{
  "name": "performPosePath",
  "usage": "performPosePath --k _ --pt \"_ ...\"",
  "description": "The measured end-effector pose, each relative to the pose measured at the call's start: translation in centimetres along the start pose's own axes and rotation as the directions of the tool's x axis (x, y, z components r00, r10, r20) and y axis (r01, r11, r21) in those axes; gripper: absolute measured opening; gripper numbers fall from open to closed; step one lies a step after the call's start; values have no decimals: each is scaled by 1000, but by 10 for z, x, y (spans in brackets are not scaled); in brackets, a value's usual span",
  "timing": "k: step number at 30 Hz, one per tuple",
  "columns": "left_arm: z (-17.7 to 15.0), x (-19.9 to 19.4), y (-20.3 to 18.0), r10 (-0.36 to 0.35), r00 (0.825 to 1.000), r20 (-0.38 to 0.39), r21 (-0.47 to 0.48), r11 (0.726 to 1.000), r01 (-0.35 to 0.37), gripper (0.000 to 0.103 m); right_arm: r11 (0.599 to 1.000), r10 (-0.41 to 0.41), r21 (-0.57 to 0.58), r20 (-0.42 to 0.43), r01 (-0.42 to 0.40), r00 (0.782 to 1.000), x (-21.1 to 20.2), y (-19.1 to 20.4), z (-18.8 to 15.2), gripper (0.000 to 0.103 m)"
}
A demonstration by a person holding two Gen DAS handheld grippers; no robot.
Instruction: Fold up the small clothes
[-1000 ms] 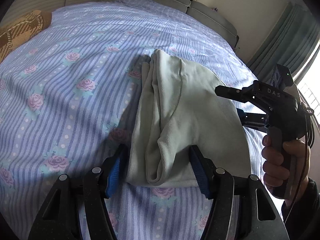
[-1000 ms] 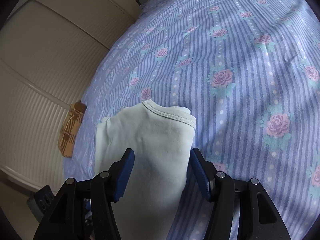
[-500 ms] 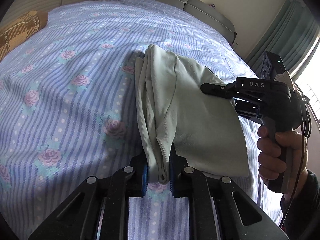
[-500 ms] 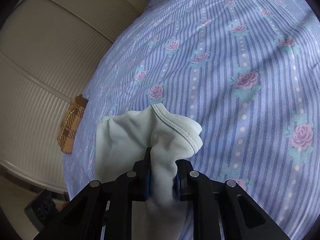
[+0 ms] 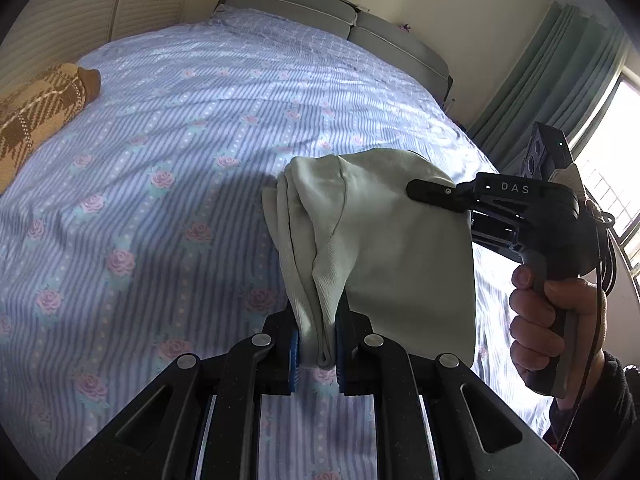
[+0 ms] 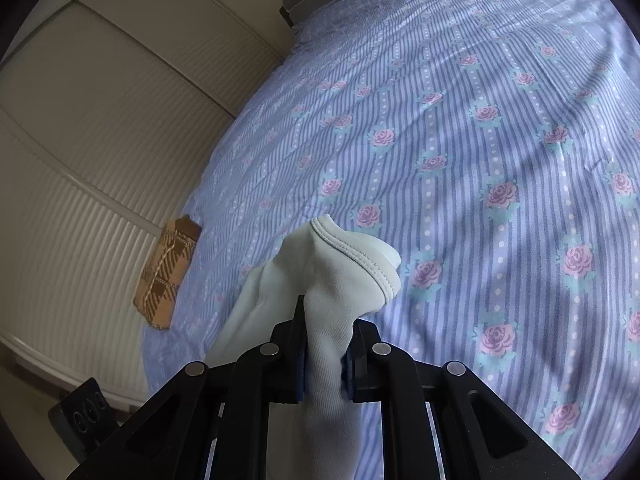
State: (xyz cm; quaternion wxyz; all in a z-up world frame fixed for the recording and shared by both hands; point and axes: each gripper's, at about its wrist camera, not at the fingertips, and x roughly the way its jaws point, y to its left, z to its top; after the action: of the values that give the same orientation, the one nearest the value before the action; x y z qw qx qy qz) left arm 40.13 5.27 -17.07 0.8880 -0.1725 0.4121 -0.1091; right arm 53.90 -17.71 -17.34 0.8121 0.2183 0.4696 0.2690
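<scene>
A pale green small garment hangs partly folded, lifted off the striped floral bedsheet. My left gripper is shut on its bunched near edge, and the blue pads press the cloth from both sides. In the left wrist view my right gripper, held by a hand, pinches the garment's right side. In the right wrist view the right gripper has its jaws closing tight on the garment, and the stitched neckline stands up above the fingers.
A brown plaid folded cloth lies at the bed's left edge, also seen as the plaid cloth. A grey headboard is at the far end. Green curtains and a window are on the right, slatted doors on the left.
Both grippers went from open around the flat garment to shut on its edges. They then lifted it, so the cloth now hangs bunched above the sheet.
</scene>
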Motion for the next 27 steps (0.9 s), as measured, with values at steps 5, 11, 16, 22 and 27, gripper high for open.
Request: performPosePath --k 5,11,16,22,27 --pt "22 -40 31 -18 999 32 -19 1000 19 15 999 24 -29 18 -23 1000 0 50 7 15" --pt "65 -87 94 6 998 69 -23 1000 -5 15 995 45 -92 2 -45 999 31 131 24 15" --pt "125 -135 168 43 991 124 -35 999 -39 15 984 95 -150 -13 -96 995 77 217 53 15" --pt "209 -203 261 121 970 211 -50 992 -113 15 957 199 -216 6 -193 980 143 333 100 15" --pt "227 -195 335 164 977 139 -88 984 -153 15 954 230 -190 -26 -231 973 214 385 114 15"
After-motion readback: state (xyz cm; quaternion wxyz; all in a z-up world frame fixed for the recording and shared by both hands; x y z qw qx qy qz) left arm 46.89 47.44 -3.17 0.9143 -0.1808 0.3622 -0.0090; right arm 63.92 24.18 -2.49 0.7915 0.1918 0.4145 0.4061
